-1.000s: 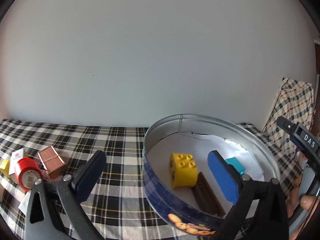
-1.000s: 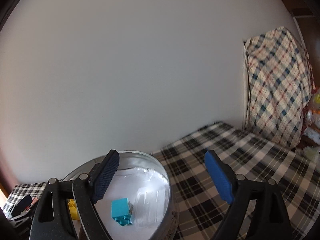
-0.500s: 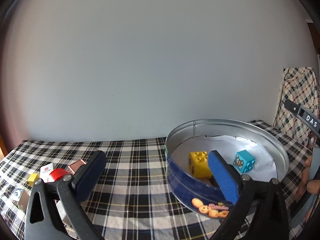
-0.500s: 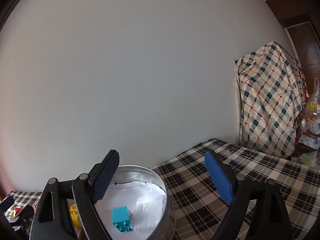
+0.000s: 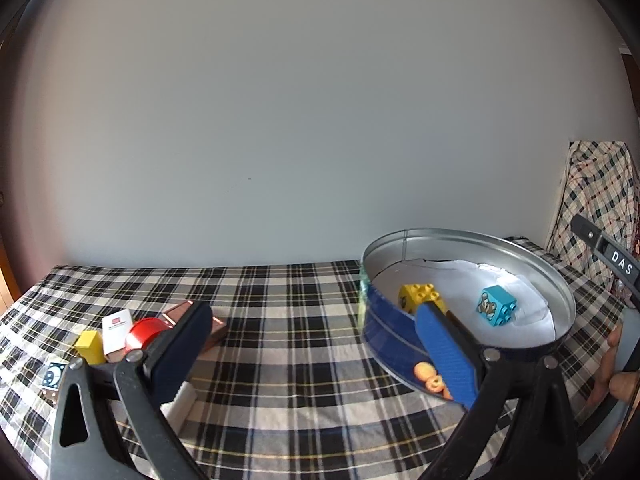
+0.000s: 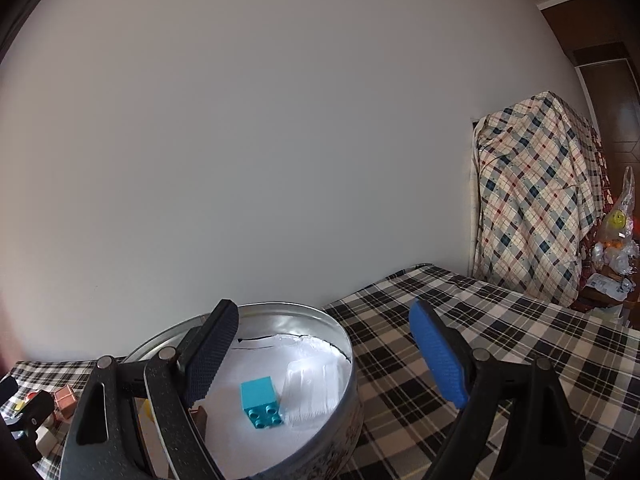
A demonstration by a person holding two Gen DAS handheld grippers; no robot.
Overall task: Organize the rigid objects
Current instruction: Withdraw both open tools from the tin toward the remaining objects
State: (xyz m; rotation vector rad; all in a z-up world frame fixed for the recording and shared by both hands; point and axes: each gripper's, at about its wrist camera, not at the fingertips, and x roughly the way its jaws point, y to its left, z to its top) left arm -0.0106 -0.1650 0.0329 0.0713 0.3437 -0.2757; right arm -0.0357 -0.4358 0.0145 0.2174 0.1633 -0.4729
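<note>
Left wrist view: tin (image 5: 400, 330) w/ 2 bricks, yellow (image 5: 418, 295) + teal (image 5: 496, 306); both hand-held grippers (image 5: 316, 344) (image 6: 324, 354) spread, empty.

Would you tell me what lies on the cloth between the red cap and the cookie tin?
In the left wrist view, between the red cap and the cookie tin lies only a copper box beside the cap, then bare plaid cloth.
</note>
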